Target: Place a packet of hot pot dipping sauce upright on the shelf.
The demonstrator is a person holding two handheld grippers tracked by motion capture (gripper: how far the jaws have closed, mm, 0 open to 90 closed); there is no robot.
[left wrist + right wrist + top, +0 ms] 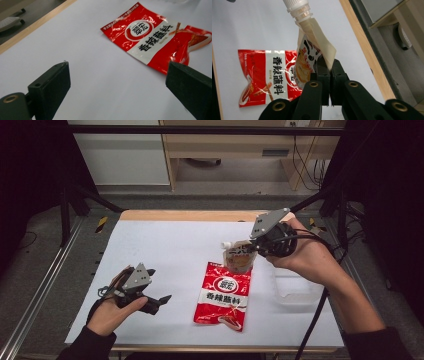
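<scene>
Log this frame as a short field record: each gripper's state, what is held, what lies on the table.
right gripper: shut on spout pouch, held above the table
spout pouch: white capped spout points away from the jaws
left gripper: open, holds nothing, near the table's left front
red packet: lies flat on the white table, between the grippers
clear tray: on the table under the right forearm

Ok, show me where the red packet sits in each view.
High view: red packet lies flat at table centre, below the pouch.
Left gripper view: upper right, beyond the open fingers.
Right gripper view: left, behind the held pouch.
Shared landmark: its white label band.
</scene>
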